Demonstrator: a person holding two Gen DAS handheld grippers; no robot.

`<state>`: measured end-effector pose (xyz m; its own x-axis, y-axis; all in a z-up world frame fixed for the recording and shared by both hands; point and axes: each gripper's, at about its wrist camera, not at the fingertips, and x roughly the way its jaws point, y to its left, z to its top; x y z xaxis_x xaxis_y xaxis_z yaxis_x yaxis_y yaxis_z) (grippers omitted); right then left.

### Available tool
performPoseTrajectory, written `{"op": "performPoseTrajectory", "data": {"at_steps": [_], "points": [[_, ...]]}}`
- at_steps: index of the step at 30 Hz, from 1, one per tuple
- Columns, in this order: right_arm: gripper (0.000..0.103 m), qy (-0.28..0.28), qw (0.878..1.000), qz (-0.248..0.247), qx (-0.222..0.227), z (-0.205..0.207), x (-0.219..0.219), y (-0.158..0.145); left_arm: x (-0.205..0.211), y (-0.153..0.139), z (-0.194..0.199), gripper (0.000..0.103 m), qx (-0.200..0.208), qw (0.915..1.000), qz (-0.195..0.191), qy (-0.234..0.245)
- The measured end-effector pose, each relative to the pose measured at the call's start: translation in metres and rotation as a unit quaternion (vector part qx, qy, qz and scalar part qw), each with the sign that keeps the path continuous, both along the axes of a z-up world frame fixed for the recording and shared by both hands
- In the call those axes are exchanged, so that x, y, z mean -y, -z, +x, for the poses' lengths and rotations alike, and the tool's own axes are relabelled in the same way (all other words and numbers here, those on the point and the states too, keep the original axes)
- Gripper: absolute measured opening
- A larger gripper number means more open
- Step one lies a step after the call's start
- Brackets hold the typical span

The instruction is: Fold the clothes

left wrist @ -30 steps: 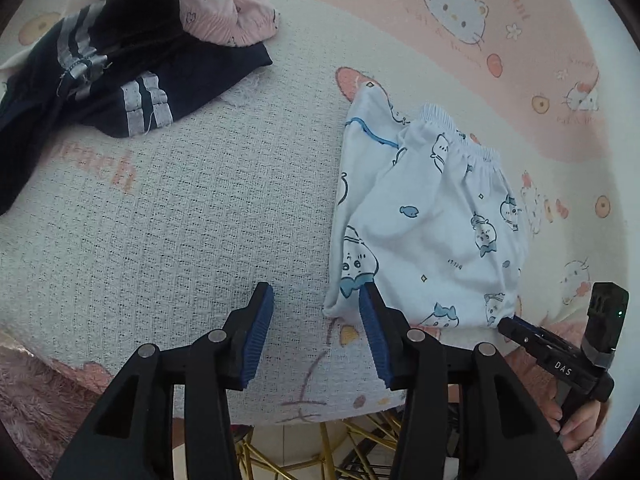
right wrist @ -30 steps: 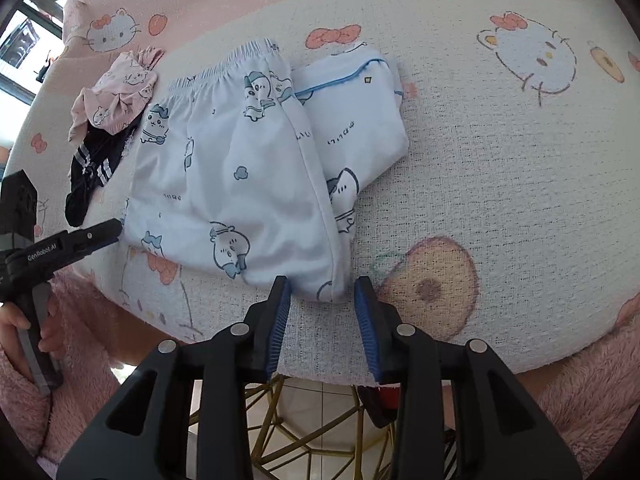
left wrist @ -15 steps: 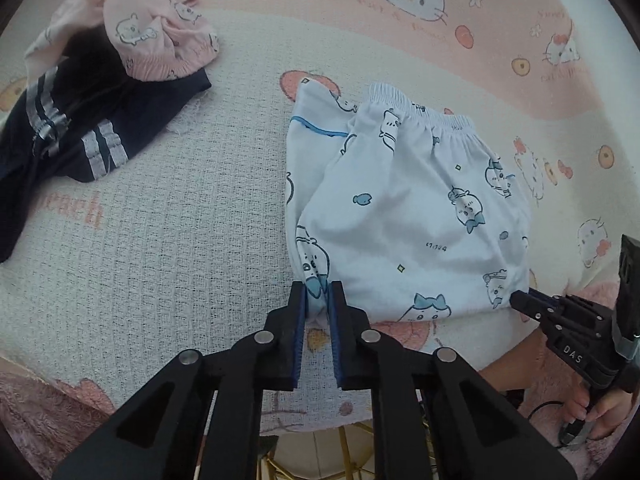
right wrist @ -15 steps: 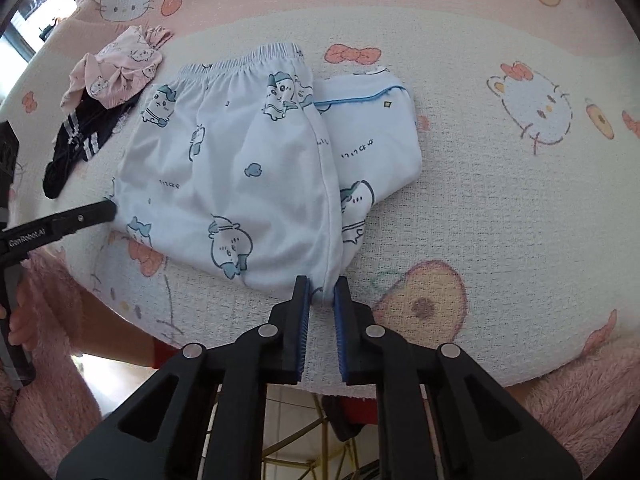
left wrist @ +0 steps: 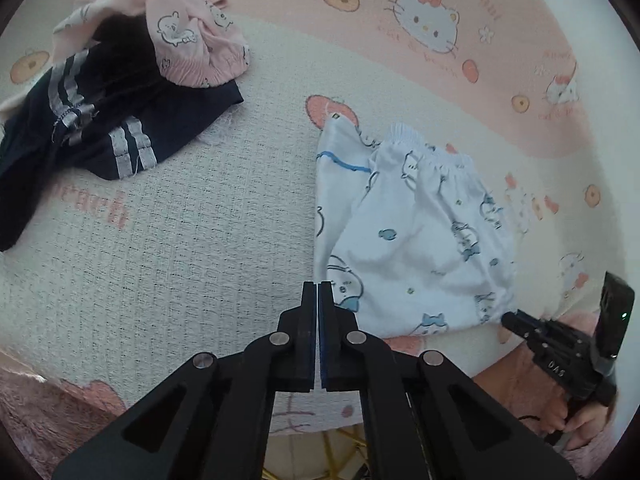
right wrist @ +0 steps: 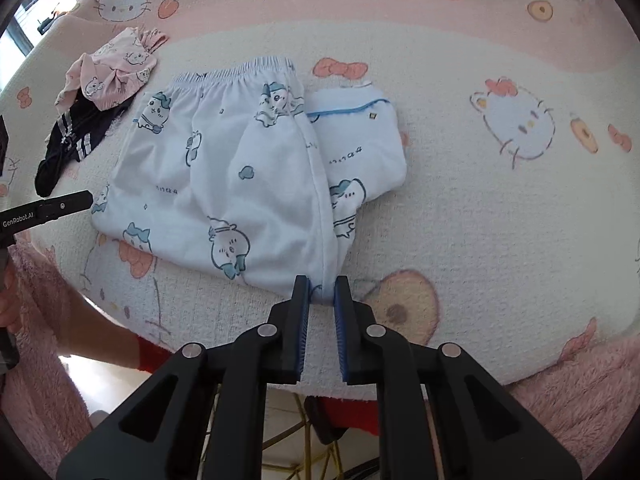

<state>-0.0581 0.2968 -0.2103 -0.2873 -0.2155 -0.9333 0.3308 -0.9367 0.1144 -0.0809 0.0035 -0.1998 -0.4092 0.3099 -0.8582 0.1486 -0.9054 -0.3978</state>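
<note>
Both tongs clamped onto the pale-blue pants' near corners, folding grip

Left tongs (left wrist: 319, 308) pressed together on the pale-blue pants (right wrist: 240, 176); right tongs (right wrist: 321, 296) pinching bottom-centre corner, probably for lifting evenly.

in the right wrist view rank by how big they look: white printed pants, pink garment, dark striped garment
1. white printed pants, by far the largest
2. and 3. pink garment and dark striped garment look about alike, both lie farther from the camera, so I won't rank them
</note>
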Motion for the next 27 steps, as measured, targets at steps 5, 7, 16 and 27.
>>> {"op": "performPoseTrajectory", "data": {"at_steps": [5,7,16,27], "points": [[0.015,0.001,1.000,-0.006,-0.007,0.001,0.003,-0.004,-0.018,-0.005,-0.004,0.004,-0.027,0.9981,0.001,0.055],[0.015,0.001,1.000,-0.006,-0.011,0.001,0.004,-0.006,-0.033,0.004,0.000,0.004,-0.014,0.9956,-0.015,0.091],[0.016,0.024,0.998,0.048,0.030,-0.011,-0.003,0.014,-0.045,0.011,0.013,0.005,0.031,0.9807,-0.162,0.106],[0.025,0.020,0.991,-0.085,0.101,-0.007,-0.018,0.023,-0.140,0.003,0.003,0.006,-0.010,0.9729,-0.061,0.223]]}}
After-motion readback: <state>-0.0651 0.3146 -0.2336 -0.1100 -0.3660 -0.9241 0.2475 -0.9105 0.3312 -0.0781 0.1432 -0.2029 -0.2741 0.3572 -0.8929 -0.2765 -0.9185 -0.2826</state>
